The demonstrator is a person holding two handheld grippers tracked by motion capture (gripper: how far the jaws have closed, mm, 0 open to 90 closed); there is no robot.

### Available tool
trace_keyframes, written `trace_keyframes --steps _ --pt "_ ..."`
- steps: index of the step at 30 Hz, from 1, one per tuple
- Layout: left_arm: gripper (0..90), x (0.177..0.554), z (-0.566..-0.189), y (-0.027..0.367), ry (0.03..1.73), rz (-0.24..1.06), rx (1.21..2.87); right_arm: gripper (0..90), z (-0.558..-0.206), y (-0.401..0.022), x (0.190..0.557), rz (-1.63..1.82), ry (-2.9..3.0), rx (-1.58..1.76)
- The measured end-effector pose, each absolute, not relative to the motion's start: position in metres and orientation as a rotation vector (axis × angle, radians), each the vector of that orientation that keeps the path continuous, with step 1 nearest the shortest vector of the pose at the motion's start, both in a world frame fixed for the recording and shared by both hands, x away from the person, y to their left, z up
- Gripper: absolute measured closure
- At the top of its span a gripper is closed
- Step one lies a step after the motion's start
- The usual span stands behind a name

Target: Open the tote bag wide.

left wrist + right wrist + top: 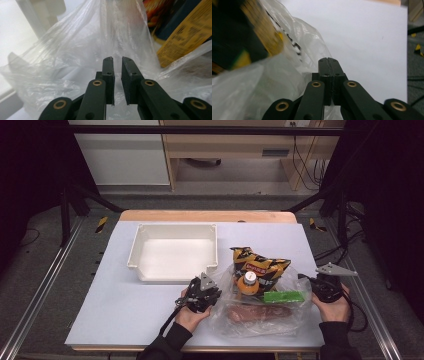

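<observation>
**Working a clear bag of groceries, one gripper on each side**

Holding the plastic bag from both flanks, near table edge, just right of the white tray.

- Left gripper: jaws a narrow slit apart, film bunched right ahead of the tips. Can't tell if any film is actually pinched.
- Right gripper: jaws pressed flat together at the bag's right edge. Film sits against them, but whether a fold is caught between the pads isn't visible.
- Inside: yellow snack pack, orange bottle, green box, brownish item at the bottom.

My read: the bag mouth is being opened or lifted. Grab doubled film, not a single layer. Pull both sides evenly, or the bottle tips.
</observation>
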State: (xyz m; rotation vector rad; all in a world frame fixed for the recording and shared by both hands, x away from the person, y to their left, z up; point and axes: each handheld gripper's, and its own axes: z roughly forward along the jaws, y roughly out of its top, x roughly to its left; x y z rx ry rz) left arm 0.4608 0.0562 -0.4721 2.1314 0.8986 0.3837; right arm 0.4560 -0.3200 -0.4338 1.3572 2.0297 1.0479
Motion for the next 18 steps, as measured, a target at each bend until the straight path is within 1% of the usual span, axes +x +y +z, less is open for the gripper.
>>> trace_keyframes --steps 4,9,16,17,18 --pt "81.0 0.462 -0.478 0.057 0.911 0.393 2.145 90.0 -0.456 -0.326 0.462 1.008 2.047 1.396" --pt "81.3 0.462 -0.481 0.059 0.915 0.390 2.150 90.0 -0.474 -0.336 0.464 0.952 2.050 1.443" --pt "80.3 0.462 -0.481 0.060 0.915 0.382 2.144 90.0 -0.481 -0.334 0.463 0.902 2.063 1.445" --pt "79.9 0.461 -0.479 0.061 0.913 0.380 2.139 88.6 -0.481 -0.333 0.463 0.903 2.062 1.452" --pt "79.4 0.460 -0.477 0.062 0.910 0.381 2.129 85.2 -0.480 -0.334 0.462 0.907 2.058 1.451"
